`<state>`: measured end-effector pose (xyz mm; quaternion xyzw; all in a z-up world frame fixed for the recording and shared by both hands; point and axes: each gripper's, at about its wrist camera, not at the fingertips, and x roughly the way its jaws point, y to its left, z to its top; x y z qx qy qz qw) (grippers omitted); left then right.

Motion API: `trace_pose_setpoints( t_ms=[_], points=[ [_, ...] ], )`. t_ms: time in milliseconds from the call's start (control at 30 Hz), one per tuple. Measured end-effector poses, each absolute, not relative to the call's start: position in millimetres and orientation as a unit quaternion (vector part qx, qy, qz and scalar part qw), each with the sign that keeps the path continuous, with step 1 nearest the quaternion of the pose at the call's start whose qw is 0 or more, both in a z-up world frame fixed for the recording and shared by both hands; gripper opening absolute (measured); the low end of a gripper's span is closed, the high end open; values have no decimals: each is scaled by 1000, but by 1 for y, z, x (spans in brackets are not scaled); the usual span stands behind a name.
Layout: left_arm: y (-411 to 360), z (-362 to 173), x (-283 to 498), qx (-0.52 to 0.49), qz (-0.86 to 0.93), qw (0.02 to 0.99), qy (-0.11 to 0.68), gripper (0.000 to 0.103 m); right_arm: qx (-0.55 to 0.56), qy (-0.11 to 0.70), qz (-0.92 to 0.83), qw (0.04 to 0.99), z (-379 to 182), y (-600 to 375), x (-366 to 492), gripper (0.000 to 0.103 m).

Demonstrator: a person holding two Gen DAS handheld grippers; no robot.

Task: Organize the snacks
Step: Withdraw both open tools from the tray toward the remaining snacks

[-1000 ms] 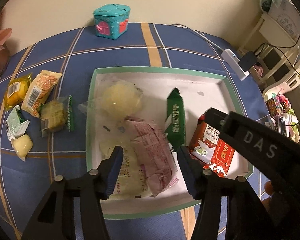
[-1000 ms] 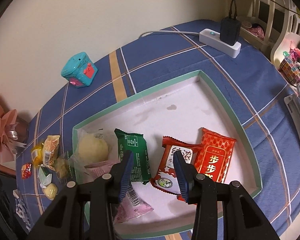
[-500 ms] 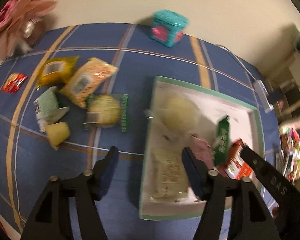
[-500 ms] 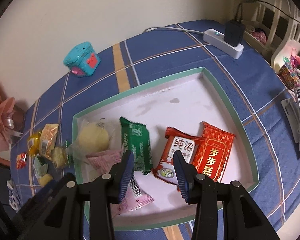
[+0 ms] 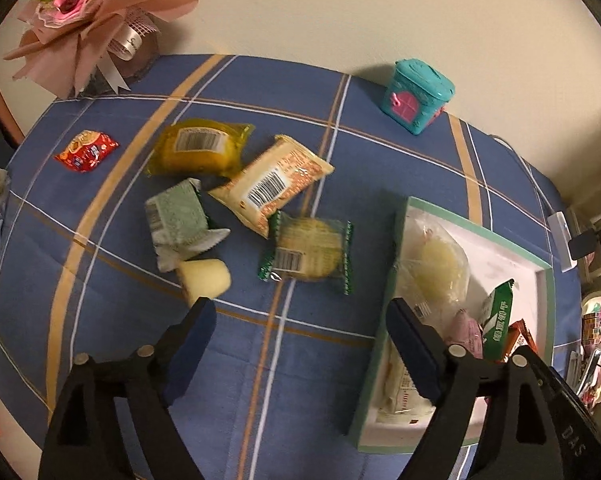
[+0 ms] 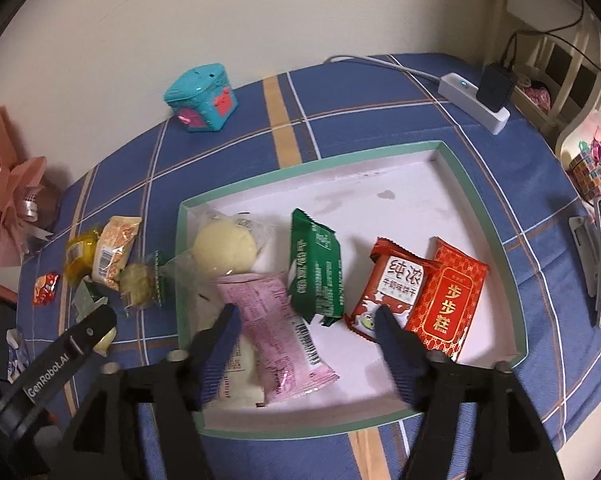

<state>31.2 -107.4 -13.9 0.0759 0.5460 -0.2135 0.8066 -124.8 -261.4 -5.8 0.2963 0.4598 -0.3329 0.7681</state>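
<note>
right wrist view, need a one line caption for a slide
Right gripper, jaws opening and empty, above a green-rimmed tray holding six wrapped snacks on a blue plaid tablecloth.

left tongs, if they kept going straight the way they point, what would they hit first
Probably bare blue tablecloth: the left tongs, opening and empty, aim just short of the green-edged round pastry. Depth is hard to judge.

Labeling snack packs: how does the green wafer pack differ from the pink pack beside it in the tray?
The green wafer pack is dark green, its printed front showing; the pink pack is pale pink with its barcode showing. The green pack's edge overlaps the pink pack. Both lie flat, sealed, in the tray.
</note>
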Motion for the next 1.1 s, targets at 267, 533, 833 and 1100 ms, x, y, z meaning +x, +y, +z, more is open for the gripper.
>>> trace_pose_setpoints(
  t_ms=[267, 533, 833, 1100],
  points=[
    [-103, -14, 35, 80, -212, 814, 535, 94, 281, 458, -333, 775, -3, -255, -120, 103],
    [-94, -6, 41, 57, -221, 826, 515, 103, 269, 458, -324, 782, -3, -246, -113, 103],
    [-72, 3, 57, 24, -237, 839, 489, 103, 243, 460, -308, 796, -1, -226, -96, 103],
    [-29, 5, 85, -13, -216, 841, 495, 103, 250, 453, -253, 818, 0, -195, -66, 103]
  ],
)
